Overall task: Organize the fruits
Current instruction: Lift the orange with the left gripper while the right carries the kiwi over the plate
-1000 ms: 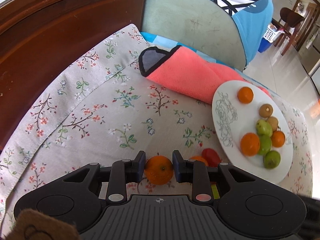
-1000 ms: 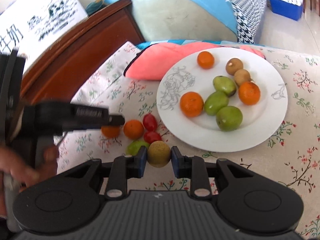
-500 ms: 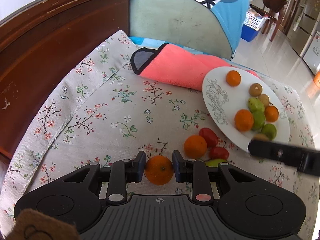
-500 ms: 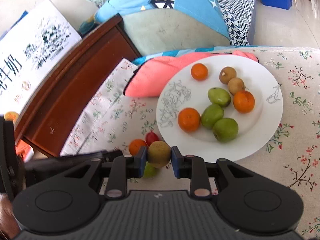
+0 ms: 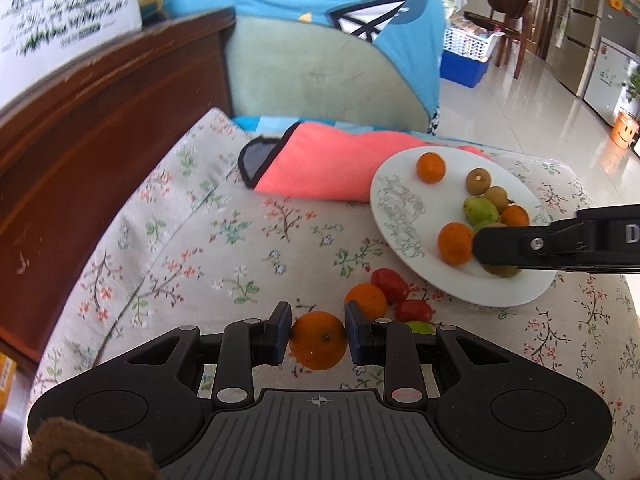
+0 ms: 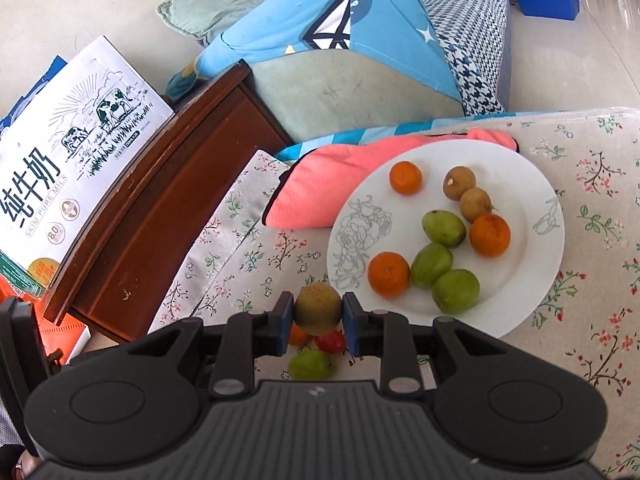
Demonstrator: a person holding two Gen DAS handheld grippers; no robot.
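1. Left gripper (image 5: 318, 334) fingers clamped on a small orange (image 5: 318, 345). It was low over the cloth a second ago; now it is lifted off the table (image 5: 168, 248), with the plate (image 5: 404, 208) at its 2 o'clock.
2. Right gripper (image 6: 318, 314) fingers clamped on a brownish-green fruit (image 6: 319, 307). It has risen and slid toward the plate; in the left view it now hangs over the plate rim.
3. Loose fruit left on the cloth: another orange (image 5: 366, 300), two red ones (image 5: 390, 285), one green (image 6: 311, 364).
4. Meaning: both picks done, carry under way, drop onto the plate looks next.
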